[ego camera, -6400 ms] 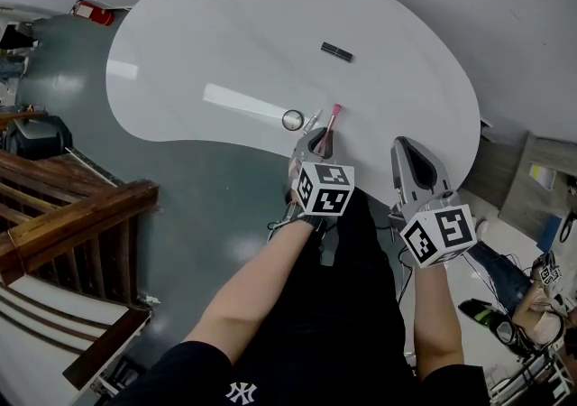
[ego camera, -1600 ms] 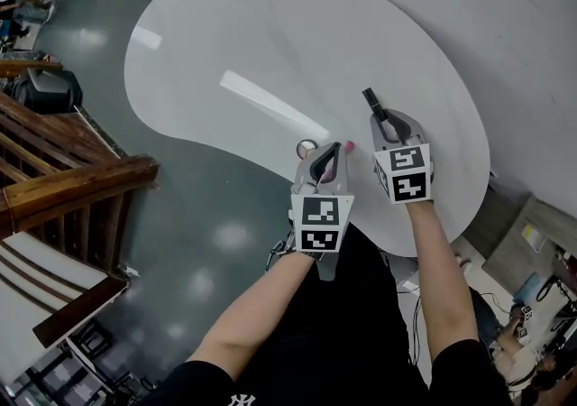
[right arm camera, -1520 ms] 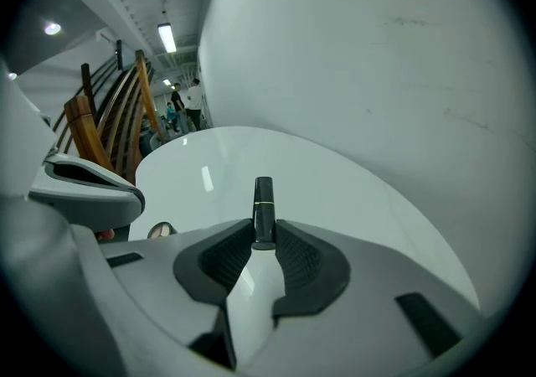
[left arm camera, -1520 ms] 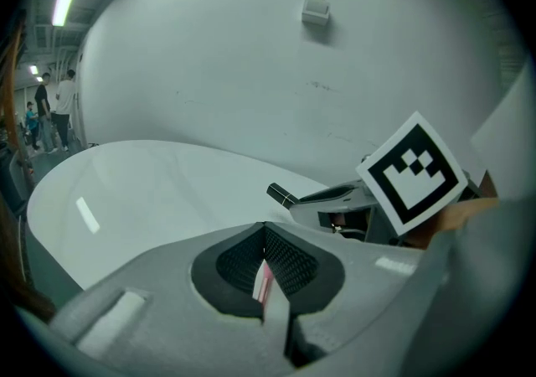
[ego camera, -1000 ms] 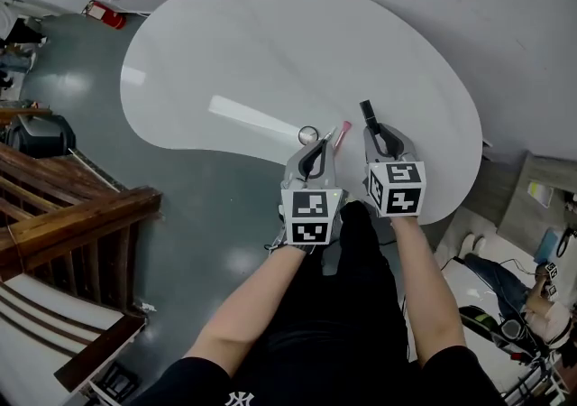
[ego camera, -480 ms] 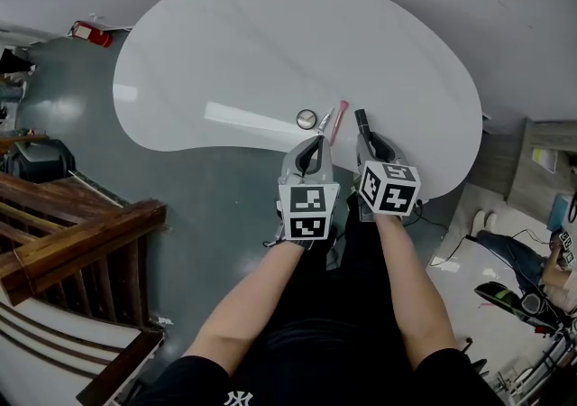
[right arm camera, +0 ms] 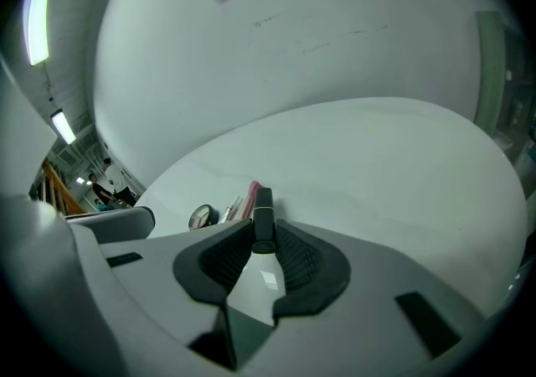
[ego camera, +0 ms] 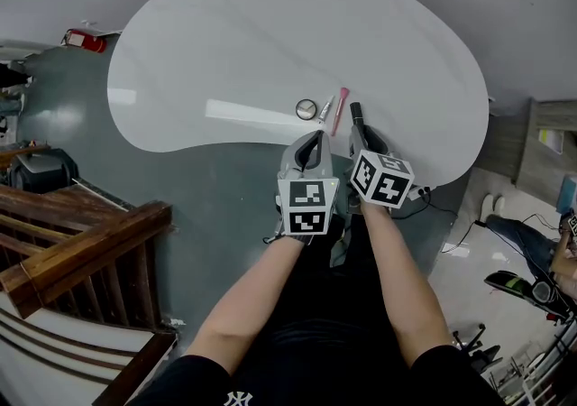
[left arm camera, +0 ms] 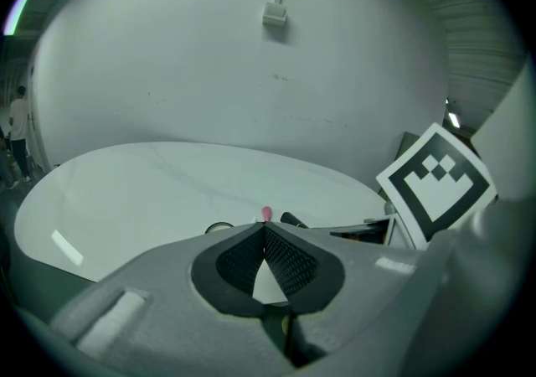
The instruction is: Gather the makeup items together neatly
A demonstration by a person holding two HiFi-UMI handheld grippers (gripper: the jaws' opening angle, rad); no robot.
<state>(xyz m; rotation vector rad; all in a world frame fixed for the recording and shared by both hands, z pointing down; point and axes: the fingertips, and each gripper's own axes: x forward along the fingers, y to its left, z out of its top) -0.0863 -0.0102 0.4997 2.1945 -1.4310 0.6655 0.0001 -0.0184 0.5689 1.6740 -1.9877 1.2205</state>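
While the left gripper (left arm camera: 264, 229) is waiting closed and empty, the right gripper (right arm camera: 262, 237), jaws clamped on the black tube (right arm camera: 263, 203), is bringing it from far up the table (ego camera: 270, 25) to three o'clock of the pink tube (ego camera: 340, 111), silver stick (ego camera: 325, 110) and round compact (ego camera: 306, 109), nearly completing the group.

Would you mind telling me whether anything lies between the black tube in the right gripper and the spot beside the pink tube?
Nothing visible does. The black tube in the right gripper is right of the pink tube in the head view, with only bare table between them.
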